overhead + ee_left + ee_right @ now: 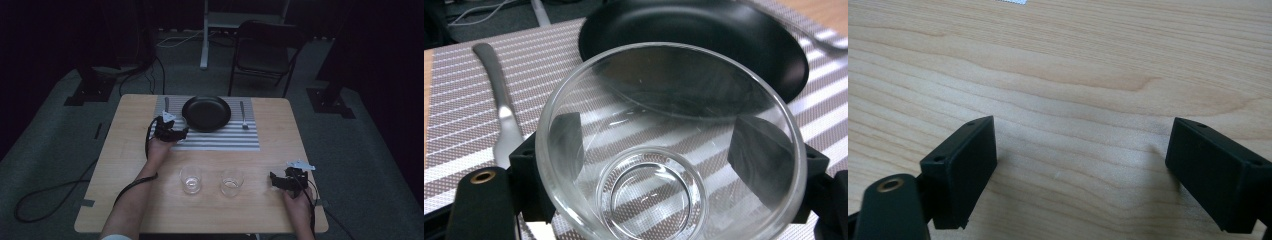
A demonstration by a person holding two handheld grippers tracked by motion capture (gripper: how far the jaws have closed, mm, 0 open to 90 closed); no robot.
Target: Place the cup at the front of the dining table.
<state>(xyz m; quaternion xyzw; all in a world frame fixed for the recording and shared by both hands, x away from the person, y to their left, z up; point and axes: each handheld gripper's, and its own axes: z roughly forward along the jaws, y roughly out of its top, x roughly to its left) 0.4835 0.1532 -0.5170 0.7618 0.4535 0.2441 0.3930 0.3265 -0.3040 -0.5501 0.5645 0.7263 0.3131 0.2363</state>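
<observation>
Left gripper view | left gripper (pixel 664 165) jaws pinch a clear glass (pixel 669 145) by its sides, over the striped placemat (pixel 459 80) beside the black plate (pixel 704 35), likely to set it there | right gripper (pixel 1080 170) jaws spread, idle on table (pixel 1073 60).

left claw (pixel 176 131) clamped; right claw (pixel 1080 175) gaping.

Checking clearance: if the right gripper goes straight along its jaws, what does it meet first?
Likely bare table: the right gripper, jaws open and empty, looks along wood. From above it points toward the nearer glass; depth unclear.
</observation>
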